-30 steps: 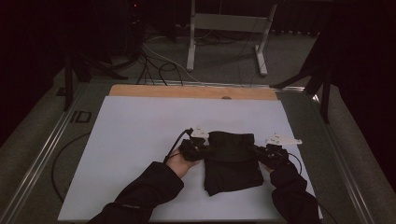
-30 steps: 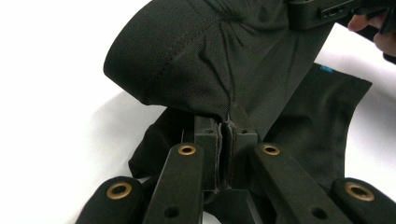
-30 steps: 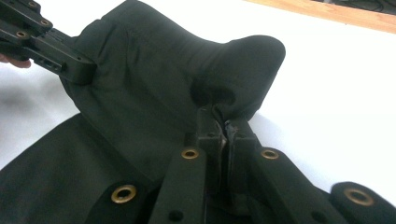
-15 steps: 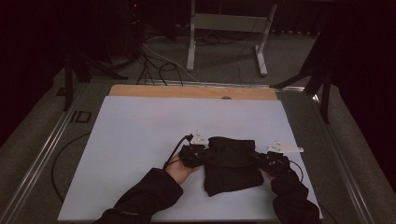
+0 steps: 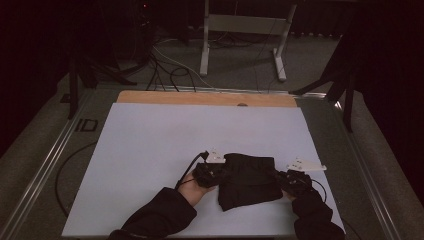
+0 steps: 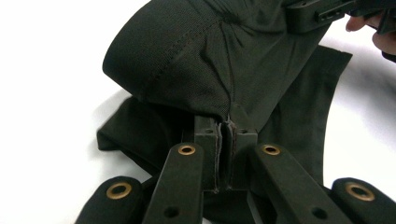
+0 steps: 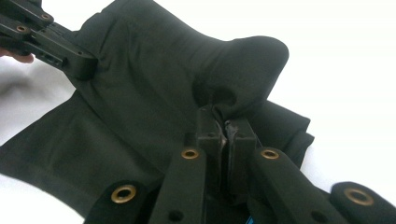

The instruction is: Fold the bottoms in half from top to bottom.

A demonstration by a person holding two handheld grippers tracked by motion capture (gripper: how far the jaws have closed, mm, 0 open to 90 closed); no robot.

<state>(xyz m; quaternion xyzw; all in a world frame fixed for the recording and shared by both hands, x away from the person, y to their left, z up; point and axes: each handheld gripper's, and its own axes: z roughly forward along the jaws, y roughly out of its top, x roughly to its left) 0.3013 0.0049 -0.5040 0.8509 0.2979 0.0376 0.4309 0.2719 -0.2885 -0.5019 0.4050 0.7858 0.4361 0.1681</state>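
A dark, almost black, woven fabric garment (image 5: 247, 181) lies partly folded on the white sheet covering the desk (image 5: 150, 150), close to the near edge and towards the near right corner. The left gripper (image 5: 216, 173) has its jaws clamped tight on a stitched fold of the cloth at the garment's left side; in the left gripper view (image 6: 227, 140) the fabric bulges up out of the pinch. The right gripper (image 5: 281, 178) is likewise closed on a bunched edge at the garment's right side, seen pinched in the right gripper view (image 7: 225, 135).

This looks like a folding step: both grippers hold one edge lifted off the layers beneath, stretched between them. The next move likely calls for carrying both hands together, keeping the cloth taut and level, laying the held edge squarely over the lower layer, and only then releasing.
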